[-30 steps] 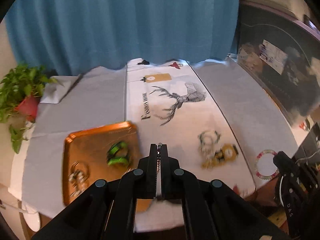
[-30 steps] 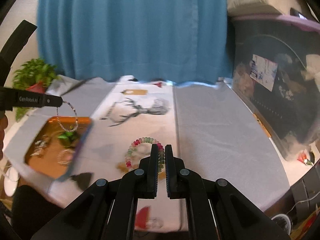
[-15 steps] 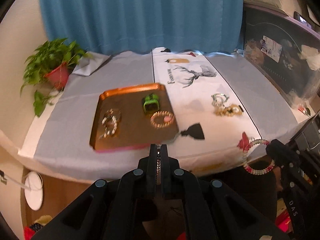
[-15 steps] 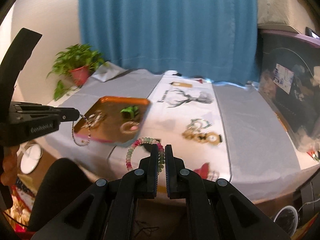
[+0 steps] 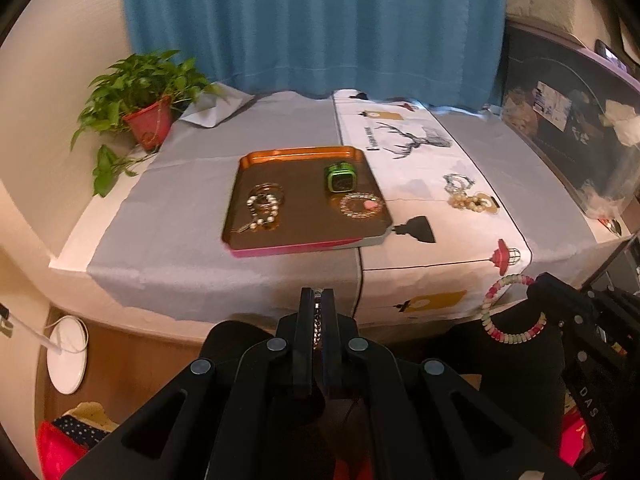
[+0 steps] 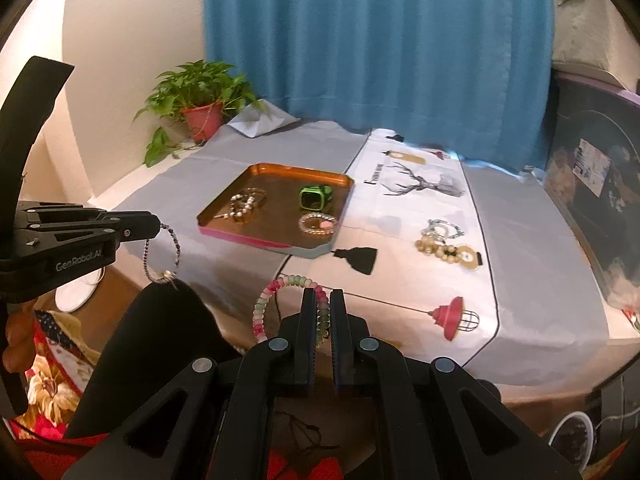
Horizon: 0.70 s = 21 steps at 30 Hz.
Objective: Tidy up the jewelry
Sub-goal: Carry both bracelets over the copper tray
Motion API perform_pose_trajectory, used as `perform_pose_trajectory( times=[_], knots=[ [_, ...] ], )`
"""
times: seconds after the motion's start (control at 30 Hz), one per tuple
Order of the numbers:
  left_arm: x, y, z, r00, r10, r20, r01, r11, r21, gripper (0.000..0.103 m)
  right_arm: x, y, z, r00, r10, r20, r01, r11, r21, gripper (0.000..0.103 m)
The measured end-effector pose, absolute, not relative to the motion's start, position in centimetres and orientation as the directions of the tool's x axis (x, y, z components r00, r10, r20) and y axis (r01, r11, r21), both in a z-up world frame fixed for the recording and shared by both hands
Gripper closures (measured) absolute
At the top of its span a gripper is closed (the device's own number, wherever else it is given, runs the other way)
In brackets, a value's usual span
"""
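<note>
The bench point(image 6: 532, 240) carries the orange tray point(image 6: 224, 210), which holds a green watch point(image 6: 314, 198). Off the bench's near edge, your right tongs point(image 6: 323, 300) are clenched on a pastel bead bracelet point(image 6: 266, 298). Your left tongs point(image 5: 318, 300) are clenched on a thin beaded chain point(image 6: 160, 252).

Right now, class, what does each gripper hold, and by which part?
The left gripper pinches a thin silver chain bracelet at the top of its hanging loop. The right gripper clamps a pink-and-green beaded bracelet by the right side of its ring.
</note>
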State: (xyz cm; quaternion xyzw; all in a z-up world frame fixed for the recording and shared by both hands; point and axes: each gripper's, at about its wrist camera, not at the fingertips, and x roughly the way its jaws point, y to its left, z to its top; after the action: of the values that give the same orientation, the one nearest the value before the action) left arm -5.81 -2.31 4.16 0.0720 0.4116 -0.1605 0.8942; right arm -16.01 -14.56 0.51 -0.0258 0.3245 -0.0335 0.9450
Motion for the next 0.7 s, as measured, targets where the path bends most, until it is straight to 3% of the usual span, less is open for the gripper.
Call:
perform_pose_trajectory(
  times=[0.7],
  knots=[
    [1.8, 0.6, 5.3, 0.632, -0.238, -0.738, 0.3, 0.953, -0.051, 0.102, -8.8, -12.7, 0.8, 0.777, -0.046, -0.627, -0.01, 0.996, -0.086, 0.097]
  ],
)
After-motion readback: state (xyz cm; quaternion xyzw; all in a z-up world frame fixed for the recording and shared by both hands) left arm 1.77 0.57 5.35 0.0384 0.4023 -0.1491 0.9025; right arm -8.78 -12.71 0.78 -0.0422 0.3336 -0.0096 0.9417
